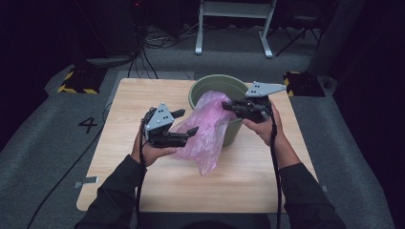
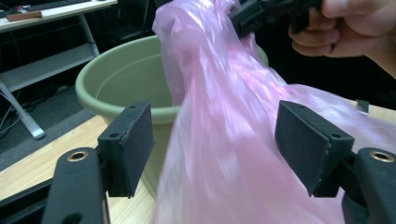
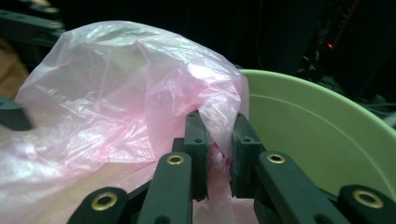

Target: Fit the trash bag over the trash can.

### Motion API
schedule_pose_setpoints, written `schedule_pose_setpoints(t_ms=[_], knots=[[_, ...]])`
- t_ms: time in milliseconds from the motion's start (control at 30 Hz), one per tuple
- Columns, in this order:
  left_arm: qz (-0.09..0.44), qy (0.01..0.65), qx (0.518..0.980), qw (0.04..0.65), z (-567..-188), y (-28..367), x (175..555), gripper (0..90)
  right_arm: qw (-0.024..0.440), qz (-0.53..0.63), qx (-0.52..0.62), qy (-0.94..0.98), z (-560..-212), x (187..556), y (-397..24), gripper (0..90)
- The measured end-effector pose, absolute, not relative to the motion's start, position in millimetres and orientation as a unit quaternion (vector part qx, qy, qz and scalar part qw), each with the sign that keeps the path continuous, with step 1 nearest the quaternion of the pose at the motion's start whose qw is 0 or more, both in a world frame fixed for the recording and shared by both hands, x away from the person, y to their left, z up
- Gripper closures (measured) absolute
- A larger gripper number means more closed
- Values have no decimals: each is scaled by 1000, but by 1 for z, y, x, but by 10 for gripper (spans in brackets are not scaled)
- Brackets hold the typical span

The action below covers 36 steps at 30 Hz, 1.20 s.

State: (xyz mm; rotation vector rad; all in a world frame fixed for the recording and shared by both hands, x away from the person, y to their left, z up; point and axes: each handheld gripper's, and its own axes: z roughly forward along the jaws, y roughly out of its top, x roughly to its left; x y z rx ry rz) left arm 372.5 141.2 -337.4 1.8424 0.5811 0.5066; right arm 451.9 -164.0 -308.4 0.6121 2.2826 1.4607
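One bucket (image 1: 224, 90) stands on my counter (image 1: 143, 95), a pink bag (image 1: 207, 126) draped over its rim. My right hand-held gripper (image 3: 219, 140) pinches the bag; my left hand-held gripper (image 2: 215, 144) straddles it, wide apart.

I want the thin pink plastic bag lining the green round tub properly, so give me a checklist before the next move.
1. Right gripper clamped on thin pink plastic bag: ok.
2. Left gripper free to regrip, jaws open around the bag: ok.
3. Green round plastic tub upright on wooden table: ok.
4. Bag mouth spread over tub rim: not ok, it drapes outside.
5. Bag free of tears: cannot tell.
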Motion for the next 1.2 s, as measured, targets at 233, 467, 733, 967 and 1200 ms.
schedule_pose_setpoints(t_ms=[233,467,733,967,1200], knots=[[194,235,786,537,-345,157,366,277,193,497,258,806,-314,466,-173,790],[176,228,794,536,-360,168,357,243,197,483,282,805,-321,476,-183,777],[156,220,805,528,-376,161,355,235,208,464,303,806,-325,482,-187,760],[171,237,804,518,-376,143,365,287,217,454,305,808,-326,481,-187,664],[193,230,802,516,-374,137,369,600,218,467,296,804,-322,470,-197,378]])
